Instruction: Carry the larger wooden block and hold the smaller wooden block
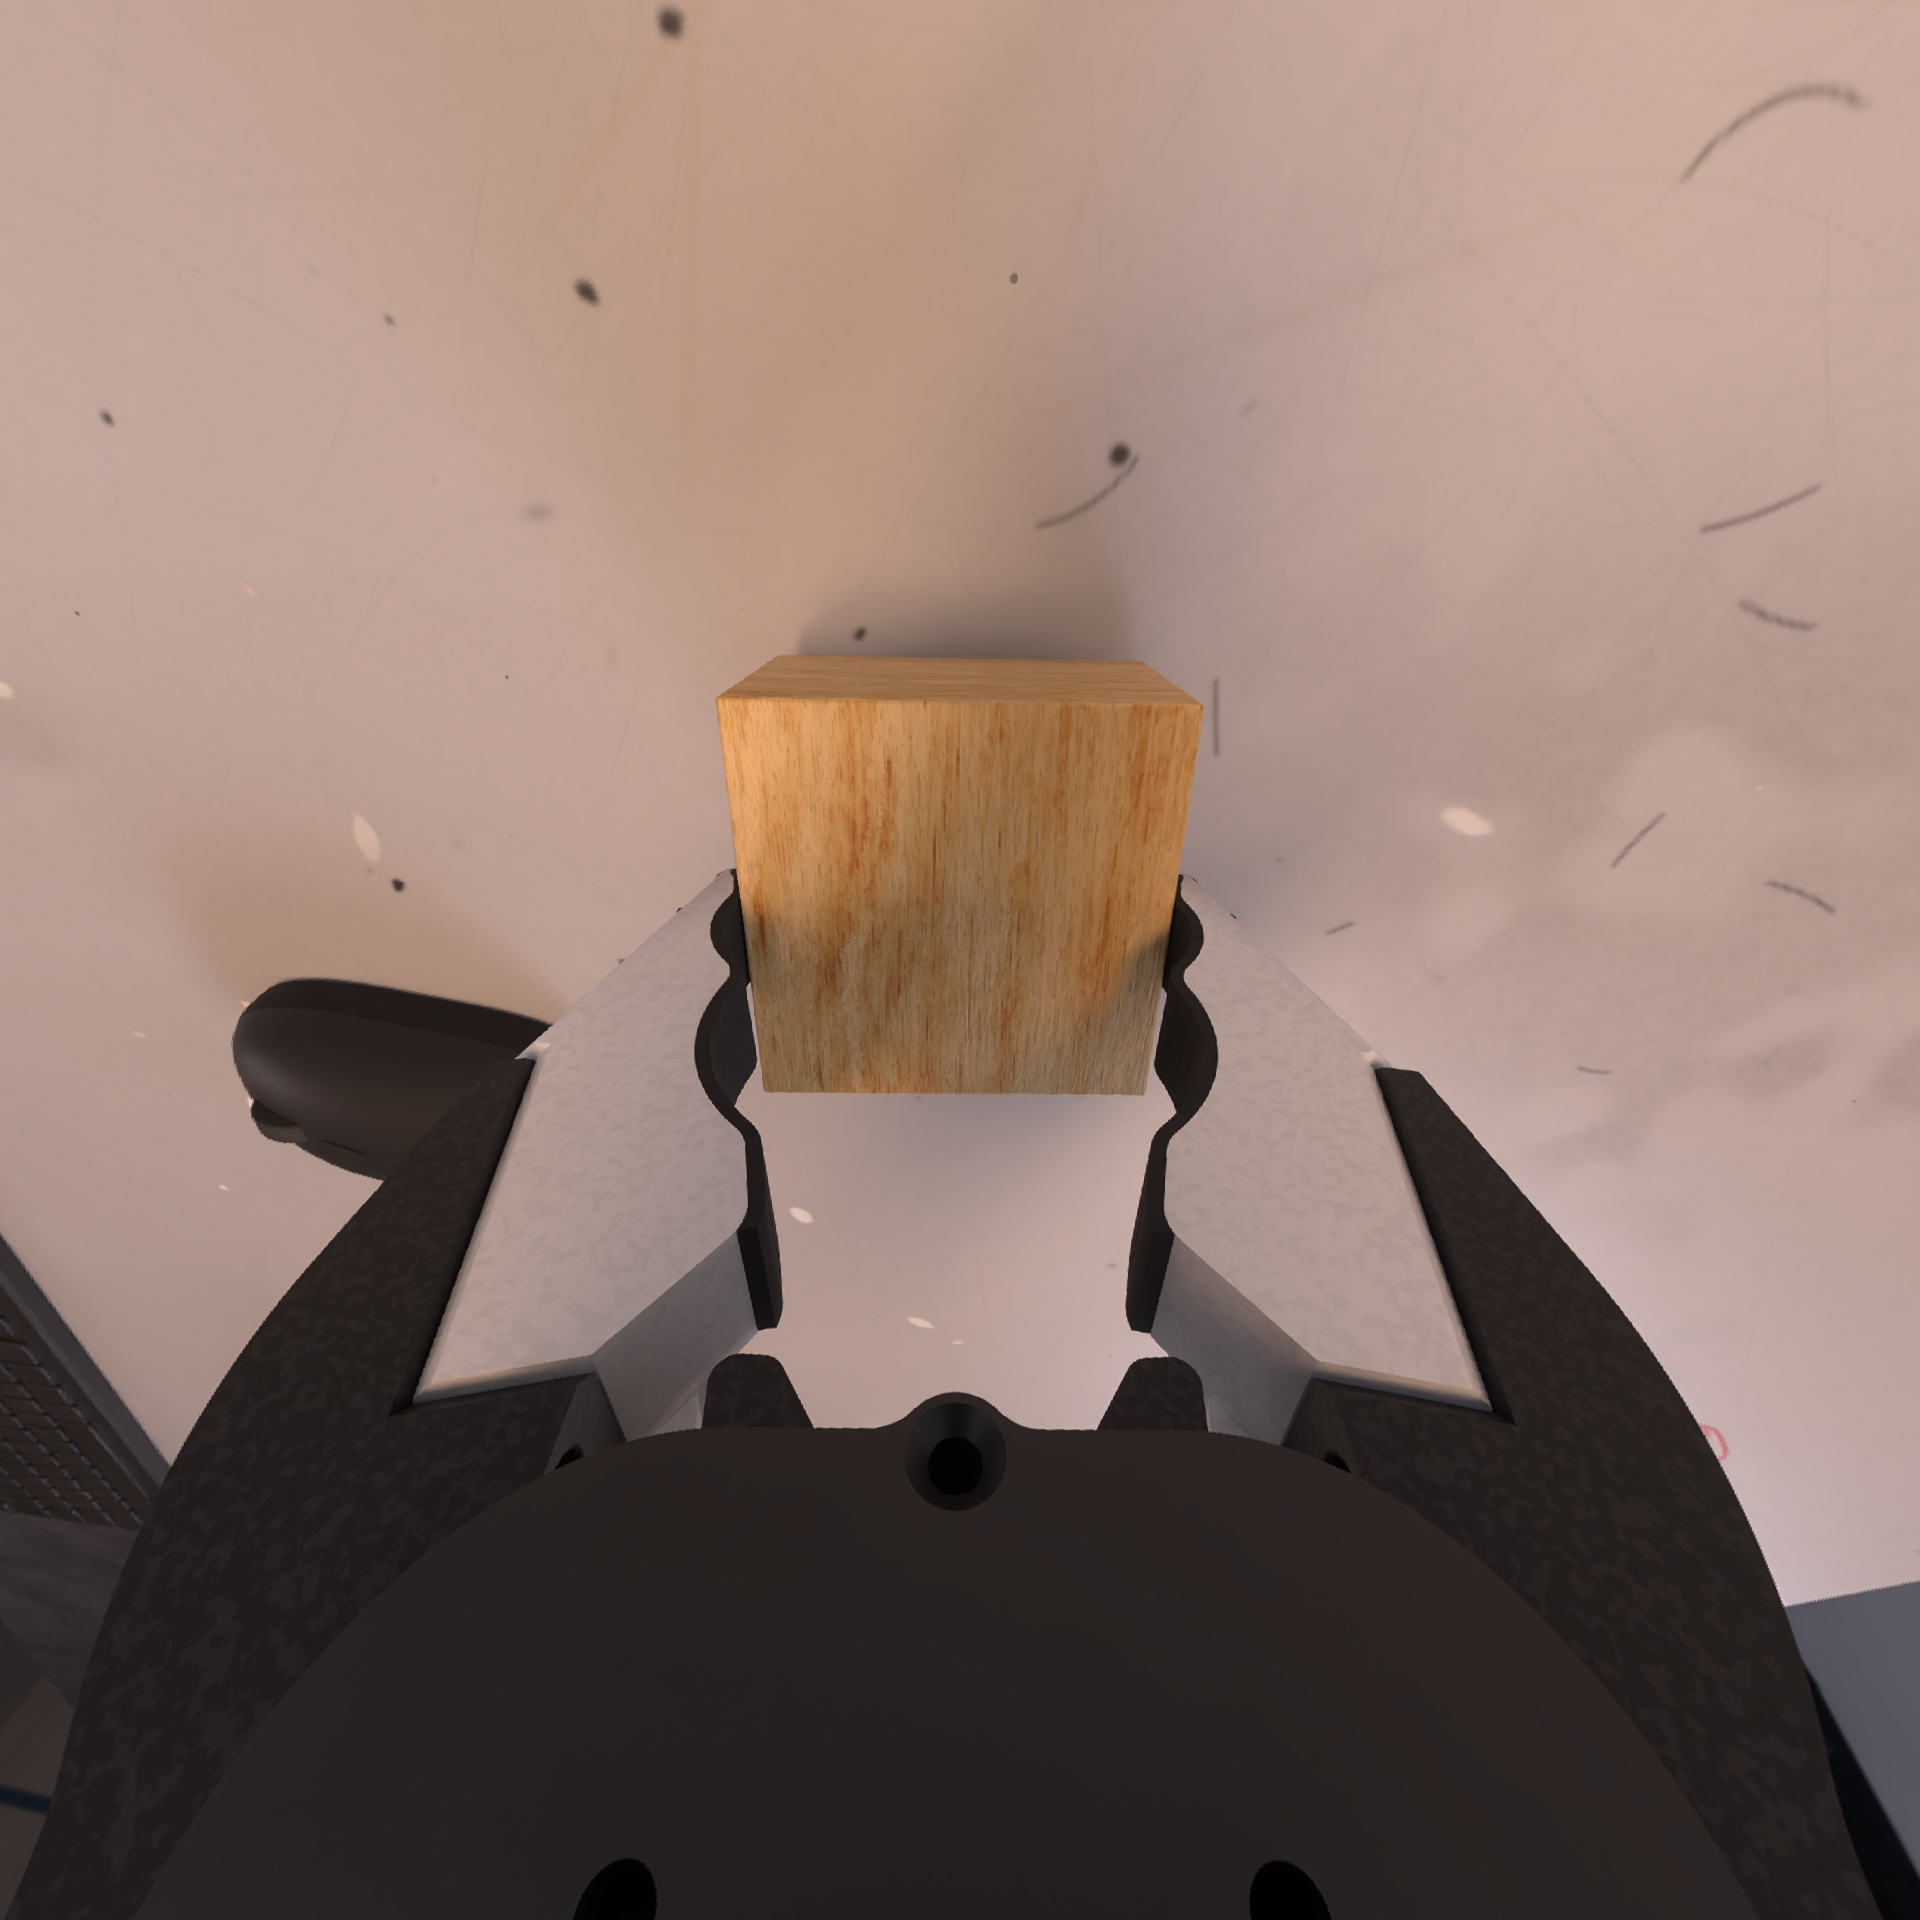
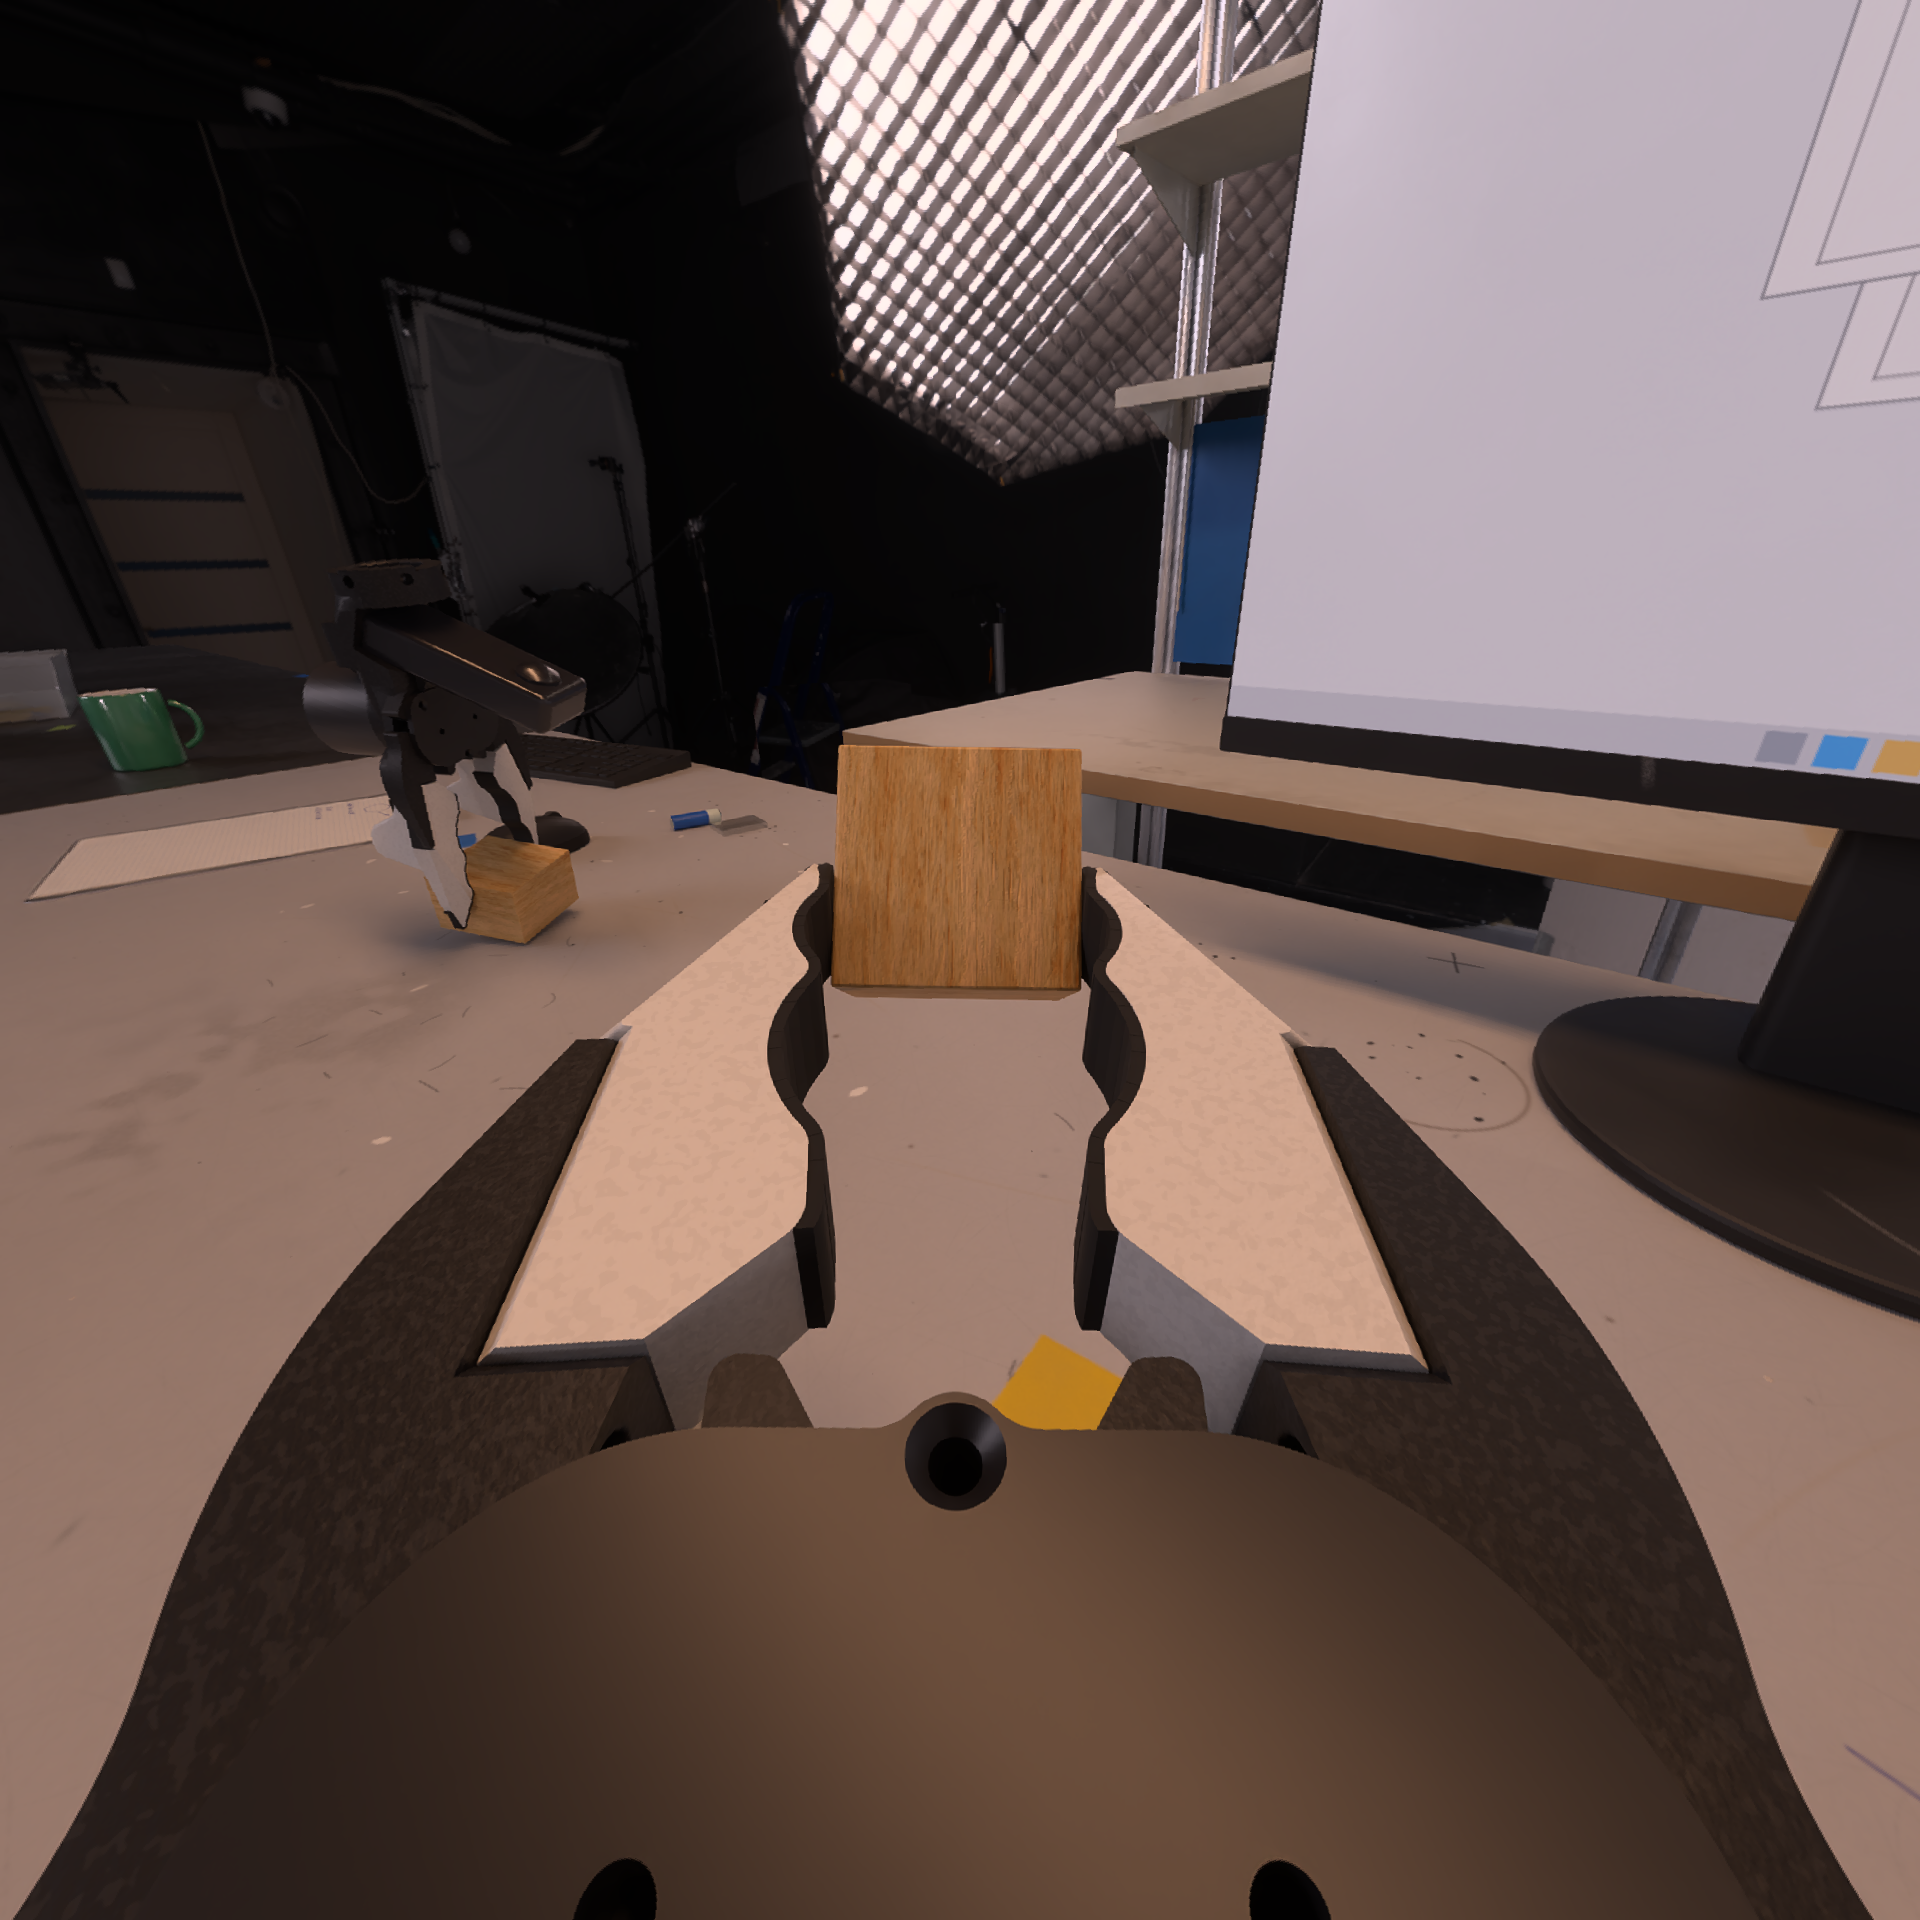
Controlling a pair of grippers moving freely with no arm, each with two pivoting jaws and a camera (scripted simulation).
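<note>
My left gripper (image 1: 956,904) points down at the pale scuffed table (image 1: 1351,416) and is shut on the larger wooden block (image 1: 956,790), which its two fingertips pinch by the sides. The right wrist view shows this gripper (image 2: 457,899) far left with the block (image 2: 525,891) tilted just over the table. My right gripper (image 2: 956,883) is shut on the smaller wooden block (image 2: 956,842), held upright between its fingertips above the table (image 2: 260,1091).
A large monitor (image 2: 1558,364) with a round dark base (image 2: 1714,1132) stands on the right. A green mug (image 2: 140,727), keyboard (image 2: 603,761), blue marker (image 2: 694,821) and paper sheet (image 2: 197,844) lie at the far left. A dark mouse (image 1: 353,1049) lies left of my left gripper.
</note>
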